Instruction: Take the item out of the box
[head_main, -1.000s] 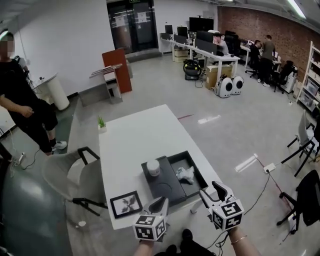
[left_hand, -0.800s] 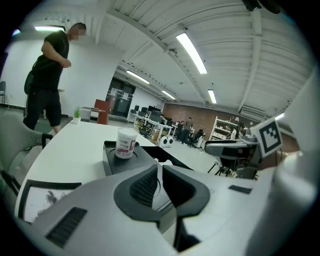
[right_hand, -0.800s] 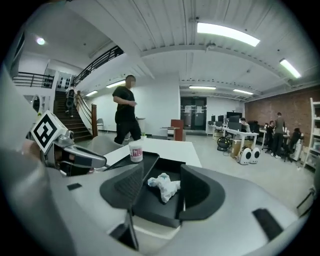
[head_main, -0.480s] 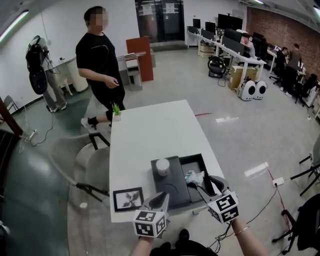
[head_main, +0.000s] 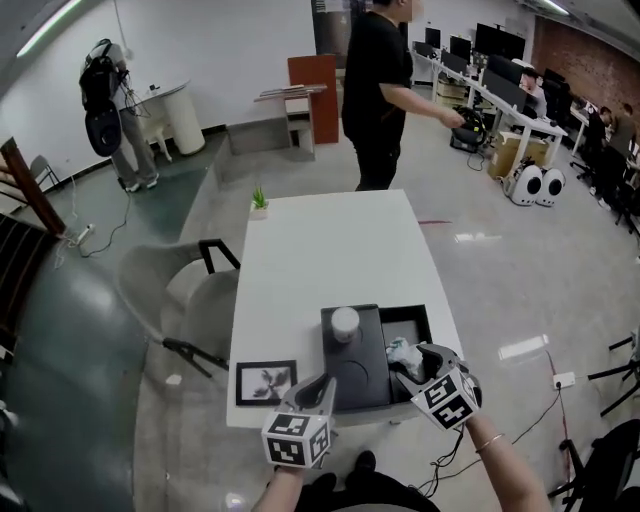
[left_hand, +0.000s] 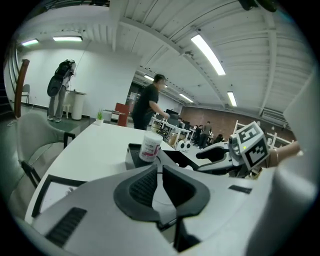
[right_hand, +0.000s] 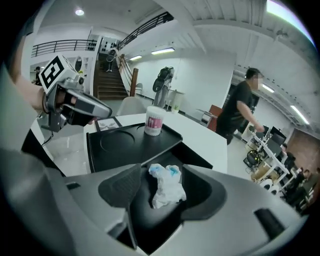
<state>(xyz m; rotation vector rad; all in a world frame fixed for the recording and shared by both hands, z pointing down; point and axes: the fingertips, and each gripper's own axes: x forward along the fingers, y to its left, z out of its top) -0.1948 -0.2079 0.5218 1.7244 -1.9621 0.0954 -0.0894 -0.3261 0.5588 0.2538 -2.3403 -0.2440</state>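
Observation:
A black box (head_main: 418, 317) lies open on the white table (head_main: 330, 250); its lid (head_main: 358, 378) rests just left of it with a white cup (head_main: 344, 322) on top. A crumpled white and blue item (head_main: 403, 353) lies inside the box. My right gripper (head_main: 412, 361) reaches down into the box. In the right gripper view the item (right_hand: 165, 186) sits between the jaws of the right gripper (right_hand: 161, 172), which are opening and stand clear of it. My left gripper (head_main: 322, 388) hovers at the lid's near edge, shut and empty (left_hand: 160, 171).
A framed picture (head_main: 265, 382) lies flat at the table's near left corner. A small potted plant (head_main: 260, 200) stands at the far left corner. A grey chair (head_main: 190, 300) is left of the table. A person in black (head_main: 375, 90) stands at the far end.
My right gripper has moved forward from the table's near edge into the box, around the crumpled item. The person in black has walked from the left to the table's far end.

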